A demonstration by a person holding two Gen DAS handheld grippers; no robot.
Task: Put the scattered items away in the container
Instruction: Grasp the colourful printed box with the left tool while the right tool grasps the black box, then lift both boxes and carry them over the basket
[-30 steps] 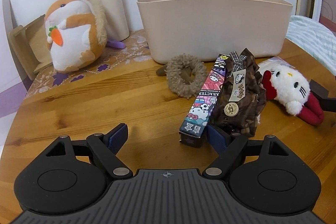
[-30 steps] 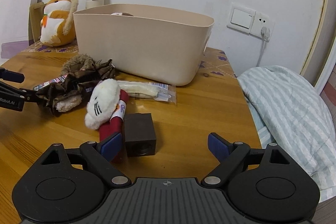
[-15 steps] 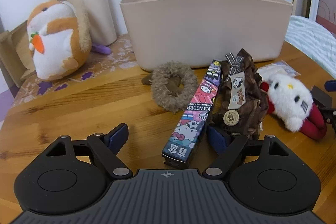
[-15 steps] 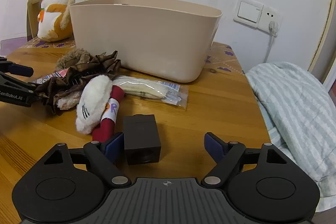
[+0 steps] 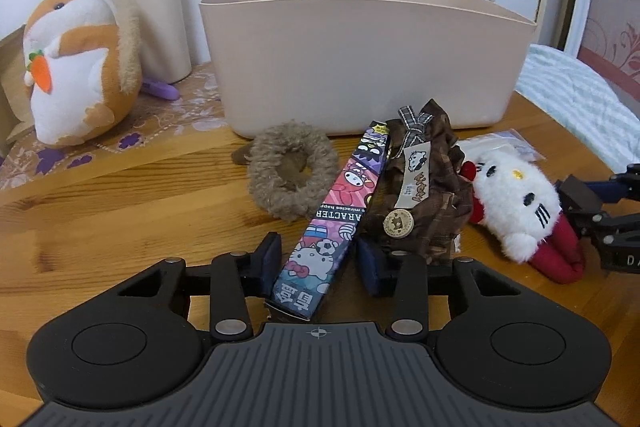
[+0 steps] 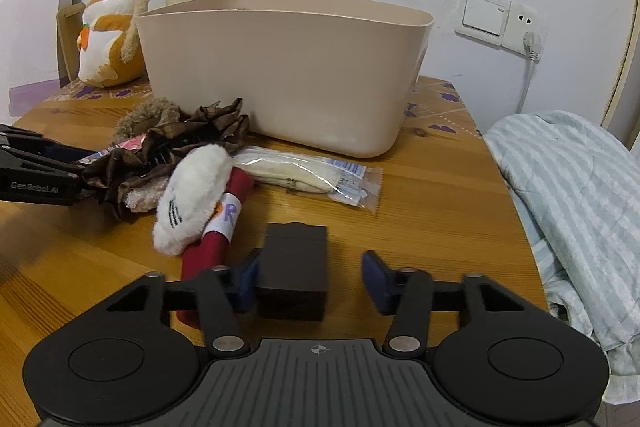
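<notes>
With both jaws closing, our left gripper (image 5: pixel 318 261) around the long box (image 5: pixel 335 223) and our right gripper (image 6: pixel 310 277) around the black cube (image 6: pixel 294 273) mid-tabletop, neither pad pair pressing yet, we risk an off-centre pinch skidding either away from the bin (image 5: pixel 360 55).

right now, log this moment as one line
left gripper: closing around cartoon box | right gripper: closing around black cube | beige bin: upright behind items | nothing lifted

Looks like a bedroom at home: striped bedding (image 6: pixel 568 195) right beside a wooden table (image 6: pixel 432 211), hamster plush (image 5: pixel 76 67), thermos (image 5: pixel 160 15), wall switch and socket (image 6: pixel 500 19).
</notes>
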